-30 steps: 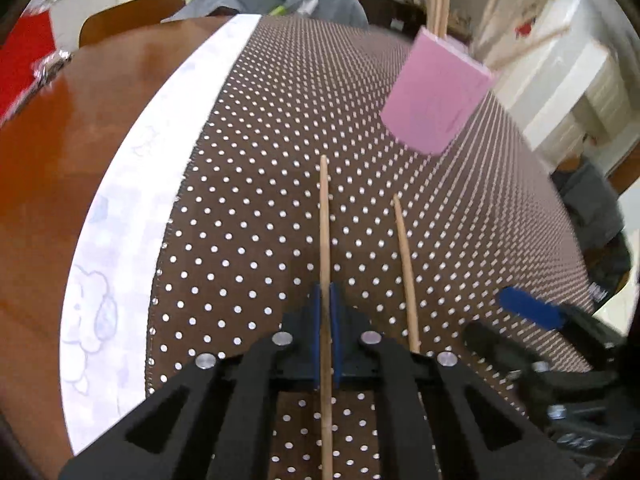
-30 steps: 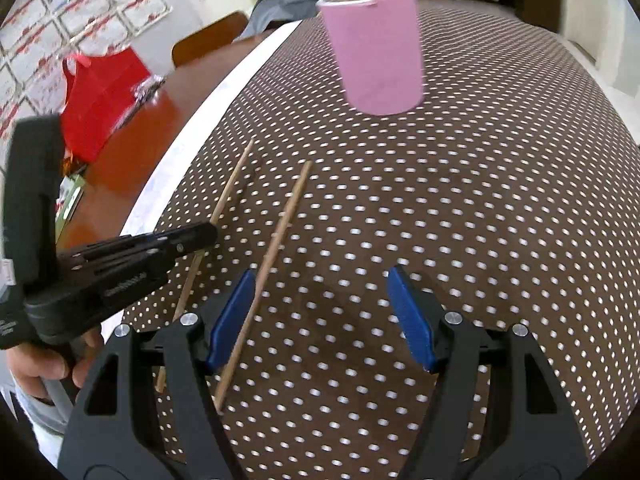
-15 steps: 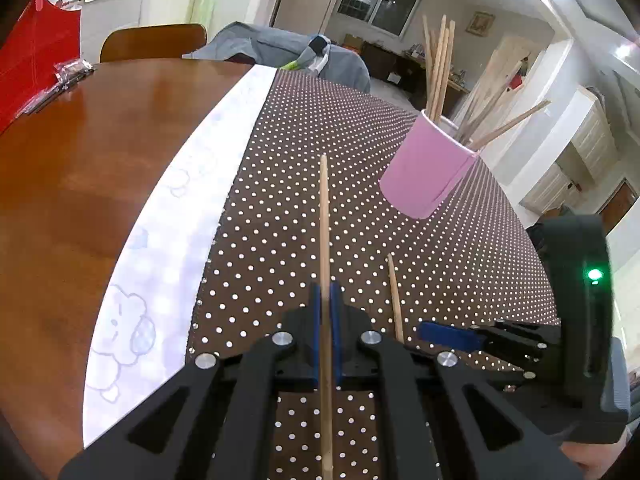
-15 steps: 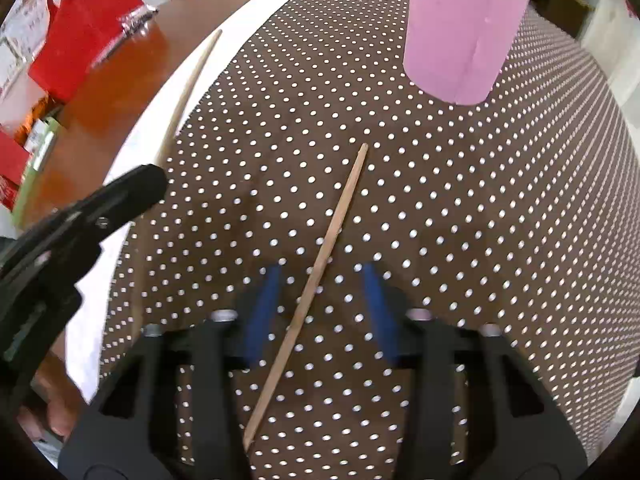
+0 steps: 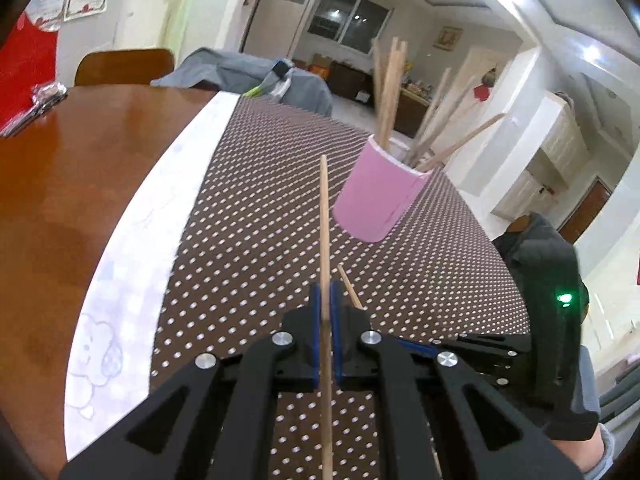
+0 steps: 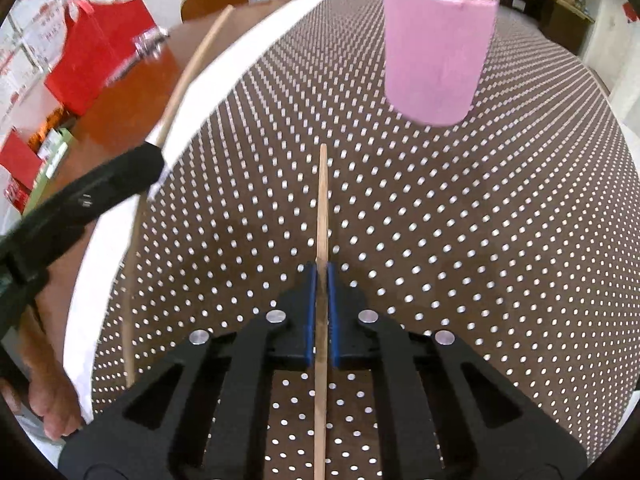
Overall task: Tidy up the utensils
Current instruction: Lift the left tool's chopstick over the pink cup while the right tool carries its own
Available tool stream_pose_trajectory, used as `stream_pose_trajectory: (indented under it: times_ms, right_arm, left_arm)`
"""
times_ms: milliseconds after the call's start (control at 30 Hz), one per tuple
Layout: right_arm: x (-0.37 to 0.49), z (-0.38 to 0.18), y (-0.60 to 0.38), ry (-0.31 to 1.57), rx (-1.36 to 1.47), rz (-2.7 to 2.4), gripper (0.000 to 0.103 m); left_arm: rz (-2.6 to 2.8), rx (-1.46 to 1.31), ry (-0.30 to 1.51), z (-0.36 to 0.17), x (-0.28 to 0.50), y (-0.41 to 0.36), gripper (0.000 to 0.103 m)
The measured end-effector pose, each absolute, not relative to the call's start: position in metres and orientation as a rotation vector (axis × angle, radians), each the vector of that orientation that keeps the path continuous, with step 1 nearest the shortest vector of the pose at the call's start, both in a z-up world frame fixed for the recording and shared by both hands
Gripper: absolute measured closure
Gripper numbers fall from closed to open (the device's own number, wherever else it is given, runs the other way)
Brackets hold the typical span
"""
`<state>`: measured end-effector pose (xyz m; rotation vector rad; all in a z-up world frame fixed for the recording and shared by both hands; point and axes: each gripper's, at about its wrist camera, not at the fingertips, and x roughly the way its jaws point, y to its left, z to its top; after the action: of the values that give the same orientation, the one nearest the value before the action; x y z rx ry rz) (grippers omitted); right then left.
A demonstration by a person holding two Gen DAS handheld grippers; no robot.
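Ahead of both claws lies a matt brown cloth (image 6: 460, 220) with white dots, over a glossy wooden table (image 5: 80, 184). The chopsticks (image 6: 322, 216) are pale bare wood. The pink cup (image 6: 436, 56) looks matt and smooth. Black plastic fingers carry blue pads (image 5: 314, 320).

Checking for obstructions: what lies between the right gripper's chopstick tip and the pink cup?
Only bare polka-dot tablecloth, seen in the right wrist view. The right gripper is shut on its chopstick, whose tip points toward the pink cup.
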<state>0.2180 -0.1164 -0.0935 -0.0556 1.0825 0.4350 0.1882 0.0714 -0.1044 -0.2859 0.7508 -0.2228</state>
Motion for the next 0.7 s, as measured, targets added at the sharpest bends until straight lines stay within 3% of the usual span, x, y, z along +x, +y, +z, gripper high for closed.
stream_pose_trajectory:
  times_ms: [700]
  right_arm:
    - [0.183, 0.012, -0.212, 0.587, 0.196, 0.485, 0.097]
  left_arm:
    - [-0.352, -0.194, 0.424, -0.046, 0.190, -0.001, 0.098]
